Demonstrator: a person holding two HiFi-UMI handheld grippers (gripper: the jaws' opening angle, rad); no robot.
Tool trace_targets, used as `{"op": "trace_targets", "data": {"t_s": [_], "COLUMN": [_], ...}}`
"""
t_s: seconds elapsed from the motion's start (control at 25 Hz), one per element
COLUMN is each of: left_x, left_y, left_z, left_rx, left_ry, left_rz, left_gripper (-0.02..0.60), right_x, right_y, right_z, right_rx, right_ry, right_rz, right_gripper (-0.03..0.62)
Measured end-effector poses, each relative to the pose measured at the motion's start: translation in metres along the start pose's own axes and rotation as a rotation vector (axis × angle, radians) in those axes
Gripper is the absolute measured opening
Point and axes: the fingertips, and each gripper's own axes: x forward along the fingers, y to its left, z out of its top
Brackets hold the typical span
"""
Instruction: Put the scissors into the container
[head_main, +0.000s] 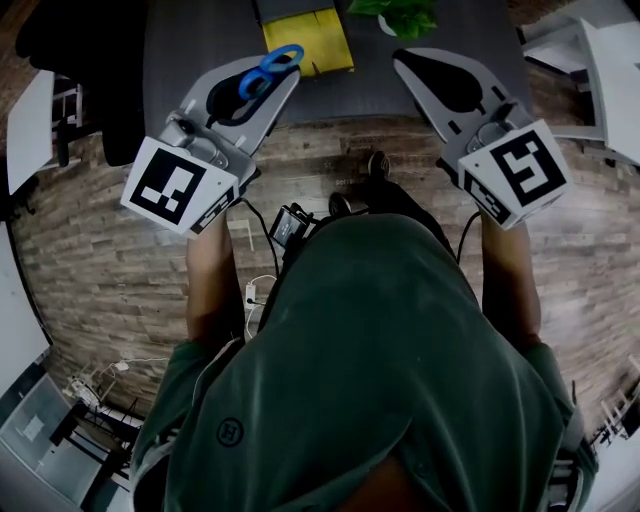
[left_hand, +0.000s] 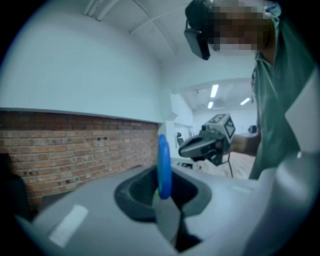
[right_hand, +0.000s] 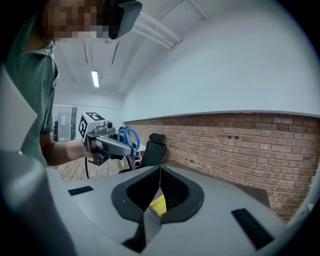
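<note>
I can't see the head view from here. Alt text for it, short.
The left gripper is shut on blue-handled scissors, their handles showing by the left edge of a yellow container on a dark table. The right gripper, shut and empty, is to the container's right. The person's green shirt fills the lower frame.

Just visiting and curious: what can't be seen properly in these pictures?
Scissors: blades hidden by the left tool, head view; left gripper view shows only the blue handle edge-on.
Yellow container: cut off by head view's top edge; right gripper view shows a sliver behind the right tool.
Plant: cut off by head view's top edge.
</note>
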Motion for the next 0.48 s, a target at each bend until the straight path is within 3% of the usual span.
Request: {"op": "trace_targets", "data": {"t_s": [0.32,0.48], "left_x": [0.085,0.11], "left_y": [0.068,0.083], "left_z": [-0.025,-0.03], "left_rx": [-0.059,-0.08], "left_ry": [0.056,0.076], "left_rz": [0.087,0.133], "left_gripper": [0.041,0.041], "right_x": [0.056,0.068], "right_y": [-0.099,-0.129], "right_z": [-0.029,-0.036], "right_rx": [0.025,0.028], "right_ry": [0.015,0.016], "right_rz": [0.109,0.157], "right_gripper": [0.006,0.006]}}
